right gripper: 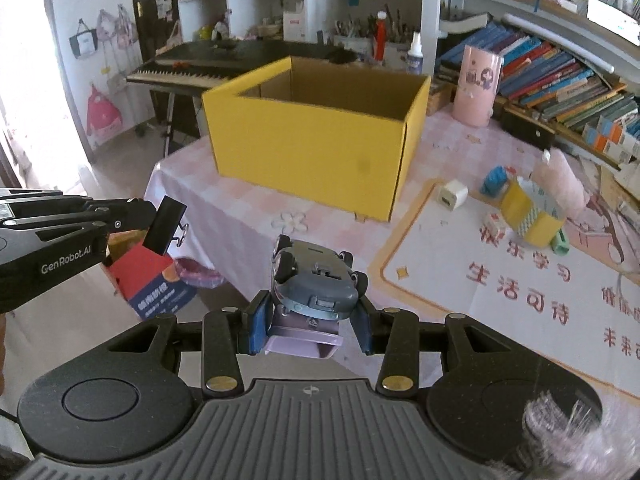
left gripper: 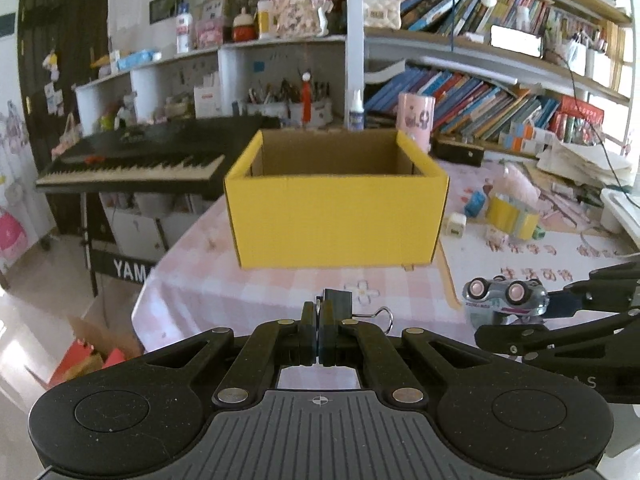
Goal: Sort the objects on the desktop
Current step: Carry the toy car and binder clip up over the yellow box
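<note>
A book-lined study: on the pink-checked desk (right gripper: pixel 240 216) stands an open yellow box (left gripper: pixel 336 216). The right gripper (right gripper: pixel 308 326), jaws clamped on a toy car (right gripper: pixel 316 280), and left gripper (left gripper: pixel 319 320), jaws together on a binder clip (left gripper: pixel 338 300), hover before it; dropping both inside likely comes next.

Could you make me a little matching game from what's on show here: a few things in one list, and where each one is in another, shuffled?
Things:
1. binder clip
2. toy car
3. yellow box
4. white charger plug

Places:
A. standing open on the table
B. clamped in the right gripper
C. lying on the mat
D. pinched in the left gripper

Pairs: 1-D, 2-B, 3-A, 4-C
</note>
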`<state>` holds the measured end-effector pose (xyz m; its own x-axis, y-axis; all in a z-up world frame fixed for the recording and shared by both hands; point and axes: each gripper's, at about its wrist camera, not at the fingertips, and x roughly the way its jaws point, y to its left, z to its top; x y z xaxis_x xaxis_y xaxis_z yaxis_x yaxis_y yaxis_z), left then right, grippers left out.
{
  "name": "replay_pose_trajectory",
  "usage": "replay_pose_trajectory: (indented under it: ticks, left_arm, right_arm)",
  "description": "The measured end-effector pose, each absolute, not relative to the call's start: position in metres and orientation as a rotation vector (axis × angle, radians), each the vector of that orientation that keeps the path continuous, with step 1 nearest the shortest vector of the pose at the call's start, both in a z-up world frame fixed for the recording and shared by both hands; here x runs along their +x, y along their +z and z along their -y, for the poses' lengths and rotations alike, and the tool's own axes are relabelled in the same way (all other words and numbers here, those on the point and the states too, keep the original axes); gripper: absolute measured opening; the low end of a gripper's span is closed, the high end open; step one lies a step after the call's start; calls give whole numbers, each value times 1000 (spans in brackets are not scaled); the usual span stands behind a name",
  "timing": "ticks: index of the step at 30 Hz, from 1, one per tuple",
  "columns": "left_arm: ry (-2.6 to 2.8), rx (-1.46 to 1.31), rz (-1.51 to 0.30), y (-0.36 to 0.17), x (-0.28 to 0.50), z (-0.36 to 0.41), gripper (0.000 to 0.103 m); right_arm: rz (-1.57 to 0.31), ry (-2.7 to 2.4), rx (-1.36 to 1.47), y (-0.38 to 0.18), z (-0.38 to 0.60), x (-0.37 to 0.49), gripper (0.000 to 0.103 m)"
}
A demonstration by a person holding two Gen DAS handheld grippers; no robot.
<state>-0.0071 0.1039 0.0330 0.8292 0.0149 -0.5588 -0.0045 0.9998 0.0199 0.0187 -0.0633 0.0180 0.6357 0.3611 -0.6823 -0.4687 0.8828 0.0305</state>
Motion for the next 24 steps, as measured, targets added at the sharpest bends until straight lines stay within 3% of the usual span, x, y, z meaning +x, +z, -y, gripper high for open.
replay_pose_trajectory:
  ticks: [10, 24]
  left_arm:
    - [1, 57, -474, 69, 20, -102, 0]
    - [80, 73, -416, 91, 106, -96, 0]
  right_arm:
    - [-634, 504, -149, 53, 47, 40, 40]
    - [-505, 587, -163, 92, 45, 144, 40]
